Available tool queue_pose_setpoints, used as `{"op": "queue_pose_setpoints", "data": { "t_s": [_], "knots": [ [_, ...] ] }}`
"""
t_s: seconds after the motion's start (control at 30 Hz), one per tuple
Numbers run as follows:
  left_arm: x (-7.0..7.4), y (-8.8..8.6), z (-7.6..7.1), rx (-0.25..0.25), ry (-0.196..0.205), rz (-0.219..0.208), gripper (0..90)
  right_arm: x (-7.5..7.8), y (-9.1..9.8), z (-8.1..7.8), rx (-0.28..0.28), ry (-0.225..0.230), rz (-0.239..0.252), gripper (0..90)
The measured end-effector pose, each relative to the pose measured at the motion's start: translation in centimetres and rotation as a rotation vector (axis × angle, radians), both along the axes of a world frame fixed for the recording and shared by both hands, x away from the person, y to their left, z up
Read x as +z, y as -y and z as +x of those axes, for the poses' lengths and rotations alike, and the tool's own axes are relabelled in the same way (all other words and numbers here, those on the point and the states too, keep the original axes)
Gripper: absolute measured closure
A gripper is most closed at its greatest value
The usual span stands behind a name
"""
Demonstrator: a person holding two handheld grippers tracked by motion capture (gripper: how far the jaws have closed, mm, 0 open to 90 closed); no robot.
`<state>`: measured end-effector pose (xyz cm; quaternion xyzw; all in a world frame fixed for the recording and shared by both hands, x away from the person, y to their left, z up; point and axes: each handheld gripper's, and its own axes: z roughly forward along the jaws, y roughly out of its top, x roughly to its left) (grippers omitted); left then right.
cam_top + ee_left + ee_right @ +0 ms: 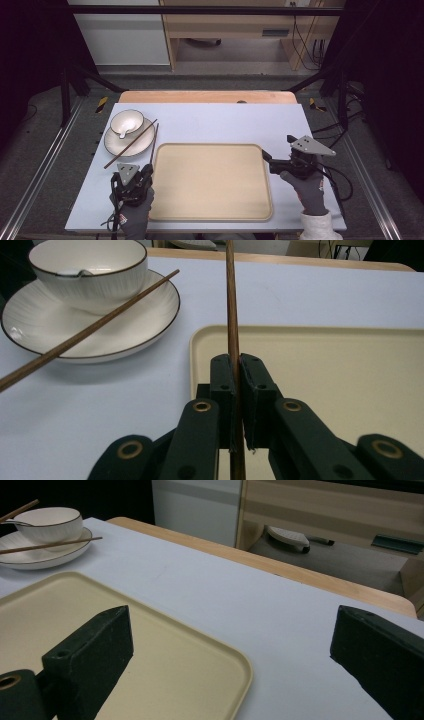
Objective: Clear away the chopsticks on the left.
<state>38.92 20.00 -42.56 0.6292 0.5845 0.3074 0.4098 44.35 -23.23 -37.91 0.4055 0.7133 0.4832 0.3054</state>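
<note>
A brown chopstick [154, 142] [231, 300] is clamped between the jaws of my left gripper [148, 169] [239, 362], which is shut on its lower end by the left rim of the beige tray [210, 182] [325, 370]. The stick points away toward the table's far side. A second chopstick [130, 144] [90, 330] leans across a white plate [112, 145] [100, 340] that carries a white bowl [126, 122] [90, 270]. My right gripper [265, 155] [230, 620] stands open over the tray's right edge with nothing between its fingers.
A white spoon [122, 133] lies in the bowl. The pale tabletop [225, 120] has a wooden strip [207, 97] along its far edge. Beyond it stand a wooden cabinet [235, 27] and cables on the floor.
</note>
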Motion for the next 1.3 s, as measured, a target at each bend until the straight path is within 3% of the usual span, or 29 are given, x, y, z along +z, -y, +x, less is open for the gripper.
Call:
{"op": "queue_pose_setpoints", "data": {
  "t_s": [0.27, 0.63, 0.87, 1.0, 1.3],
  "knots": [
    [-2.5, 0.4, -0.3, 0.003, -0.049, -0.005, 84.8, 0.3, -0.1, -0.3, -0.001, 0.014, -0.005, 3.6],
    [-4.4, 1.3, 0.4, -0.002, -0.105, 0.038, 84.8, 0.0, -0.4, -0.1, -0.003, 0.003, -0.035, 3.3],
    [-4.7, 1.6, 0.8, -0.005, -0.126, 0.055, 84.8, -0.2, -0.6, 0.0, 0.001, -0.002, -0.049, 3.2],
    [-5.2, 2.0, 1.2, -0.018, -0.17, 0.065, 84.7, -0.3, -0.7, 0.0, 0.001, -0.004, -0.052, 3.2],
    [-5.2, 1.9, 1.4, -0.015, -0.194, 0.069, 83.9, -0.4, -0.8, 0.1, 0.0, -0.008, -0.063, 3.1]
  ]
}}
